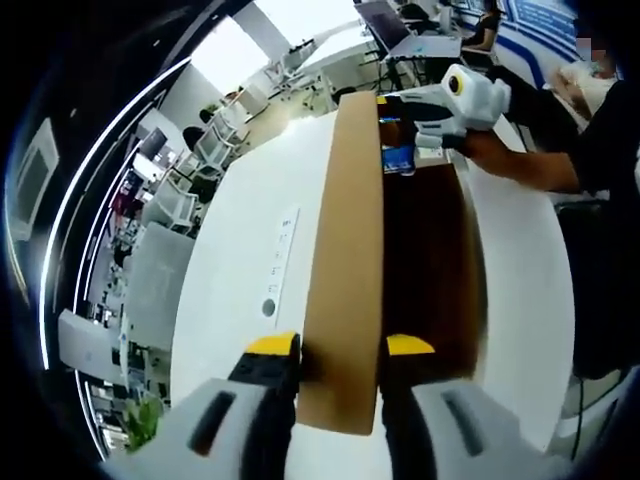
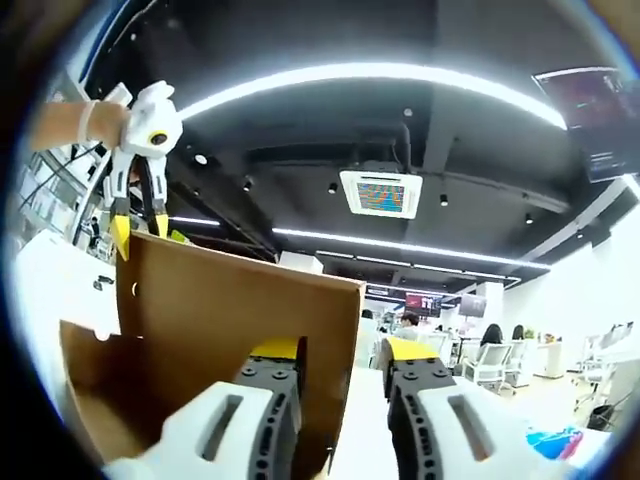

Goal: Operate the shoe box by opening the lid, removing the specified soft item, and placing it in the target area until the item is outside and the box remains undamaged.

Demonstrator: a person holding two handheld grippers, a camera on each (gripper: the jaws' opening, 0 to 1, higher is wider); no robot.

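Note:
The brown cardboard shoe box [image 1: 425,270] lies open on a white table, its inside dark. Its lid [image 1: 345,250] stands up on edge and runs away from me. My left gripper [image 1: 341,346] is shut on the lid's near end, a yellow-tipped finger on each side. At the far end, my right gripper [image 1: 405,120], held by a person's hand, grips the lid. Something blue [image 1: 398,158] sits in the box just under it, partly hidden. In the right gripper view the lid [image 2: 230,310] rises between the jaws of my right gripper [image 2: 343,348], and my left gripper [image 2: 140,225] holds its far top corner.
The white table [image 1: 250,250] stretches to the left of the box and carries a flat white strip with buttons [image 1: 278,262]. A person in black [image 1: 600,140] stands at the right edge. Office desks and chairs [image 1: 190,200] lie beyond the table. A ceiling with light strips [image 2: 380,80] is overhead.

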